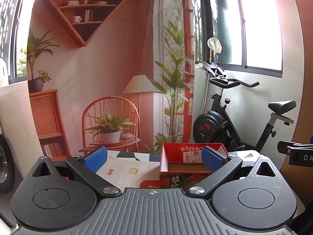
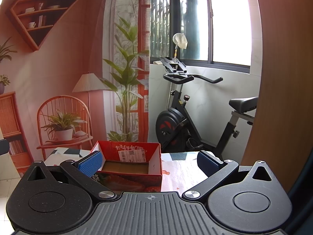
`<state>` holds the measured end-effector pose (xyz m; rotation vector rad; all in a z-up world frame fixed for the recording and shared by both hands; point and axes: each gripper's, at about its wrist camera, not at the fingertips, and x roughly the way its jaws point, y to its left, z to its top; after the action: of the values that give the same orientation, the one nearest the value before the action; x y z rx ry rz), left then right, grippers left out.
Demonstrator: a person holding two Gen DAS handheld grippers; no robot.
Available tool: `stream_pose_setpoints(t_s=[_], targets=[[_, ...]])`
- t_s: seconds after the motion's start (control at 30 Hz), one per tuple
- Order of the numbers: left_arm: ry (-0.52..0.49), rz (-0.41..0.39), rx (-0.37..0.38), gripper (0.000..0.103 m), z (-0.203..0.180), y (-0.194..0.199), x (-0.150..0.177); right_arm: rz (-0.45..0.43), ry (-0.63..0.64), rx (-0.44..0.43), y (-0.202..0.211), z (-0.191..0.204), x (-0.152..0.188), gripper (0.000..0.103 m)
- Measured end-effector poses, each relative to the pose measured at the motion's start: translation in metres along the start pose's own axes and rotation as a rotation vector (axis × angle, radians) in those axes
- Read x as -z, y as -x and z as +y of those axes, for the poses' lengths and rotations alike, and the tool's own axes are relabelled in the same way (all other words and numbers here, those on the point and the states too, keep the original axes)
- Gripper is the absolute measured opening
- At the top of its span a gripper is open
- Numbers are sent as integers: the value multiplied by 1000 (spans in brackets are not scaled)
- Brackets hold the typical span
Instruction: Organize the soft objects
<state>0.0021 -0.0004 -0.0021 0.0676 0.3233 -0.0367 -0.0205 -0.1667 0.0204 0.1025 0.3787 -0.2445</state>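
A: In the left wrist view, what did you see?

B: The left gripper was held level above the table, which had a patterned cloth. Its jaws were spread wide and nothing was between the blue pads. A red cardboard box stood open on the table just behind the right pad, and its brown bottom looked bare. At the right edge, a part of the other gripper tool was visible.

A: And the soft objects?

B: I could not find any in this view. They were probably below or outside the camera's field.

A: What about the right wrist view?

B: The right gripper was also released, with the jaws far apart and empty. The same red cardboard box was in front, nearer to the left pad. Behind the table there was a printed backdrop and an exercise bike. Again, no soft object was visible.

A: What could go wrong from there?

B: In my opinion, the box looked light. If a pad touched its wall during the approach, the box could slide or tip over. Also, both grippers were near each other, so they could collide above the box. And a soft thing grasped at only one edge may slip out before reaching the box.
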Motion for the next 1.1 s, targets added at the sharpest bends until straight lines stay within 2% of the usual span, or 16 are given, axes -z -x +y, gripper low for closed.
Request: stream_pose_setpoints(t_s=[0.9,1.0,1.1], targets=[[5,2,7,103,1,-3,2,7,-11,-5,-10,-4,7,103],[18,15,9,103,3,-7,5,10,-15,-18,-11,-5,7,103],[19,13,-10,103,5,-14,10,3,-35,-77,-15,-7,11,103]])
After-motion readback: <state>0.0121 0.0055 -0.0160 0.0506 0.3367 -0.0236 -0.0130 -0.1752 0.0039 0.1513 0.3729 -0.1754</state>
